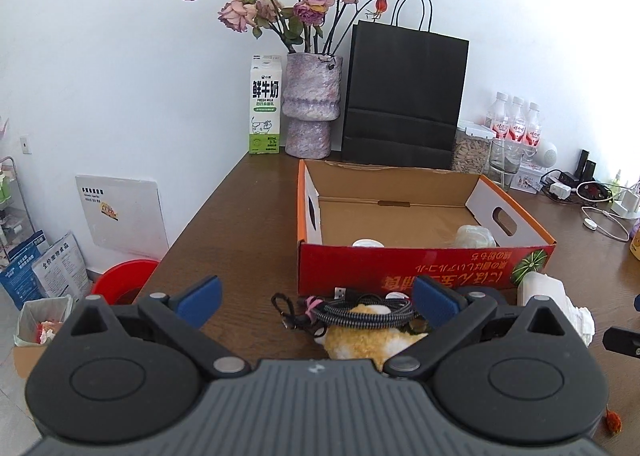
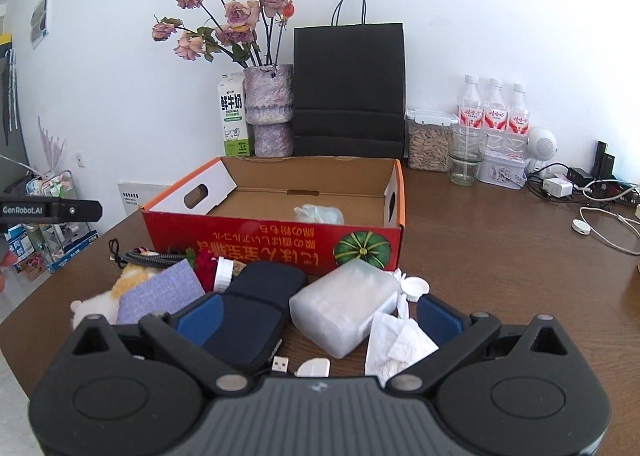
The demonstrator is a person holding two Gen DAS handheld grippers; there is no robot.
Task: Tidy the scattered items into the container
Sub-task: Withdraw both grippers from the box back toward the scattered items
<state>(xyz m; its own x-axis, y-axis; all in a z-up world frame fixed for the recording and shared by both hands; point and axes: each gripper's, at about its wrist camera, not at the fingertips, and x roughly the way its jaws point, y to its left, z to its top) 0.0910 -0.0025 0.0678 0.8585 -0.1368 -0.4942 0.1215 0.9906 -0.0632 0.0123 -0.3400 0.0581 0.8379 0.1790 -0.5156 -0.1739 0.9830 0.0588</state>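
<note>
The red cardboard box [image 1: 424,268] [image 2: 276,244] stands open on the brown table, with a crumpled plastic wrap [image 1: 474,237] [image 2: 320,214] and a white lid [image 1: 367,243] inside. In front of it lie a braided cable [image 1: 360,314], a yellow-white plush toy [image 1: 368,336] [image 2: 120,288], a dark pouch [image 2: 256,308], a translucent white container [image 2: 344,306], a purple cloth [image 2: 160,292] and crumpled tissue [image 2: 396,340]. My left gripper [image 1: 316,302] is open above the cable and plush. My right gripper [image 2: 320,318] is open around the pouch and container.
Along the wall stand a milk carton [image 1: 265,106], a vase of dried roses [image 1: 310,108], a black paper bag [image 1: 404,96], a seed jar [image 2: 428,144], a glass [image 2: 466,158] and water bottles [image 2: 494,112]. Cables and chargers [image 2: 580,192] lie at right. The table's left edge drops to a red bin [image 1: 120,280].
</note>
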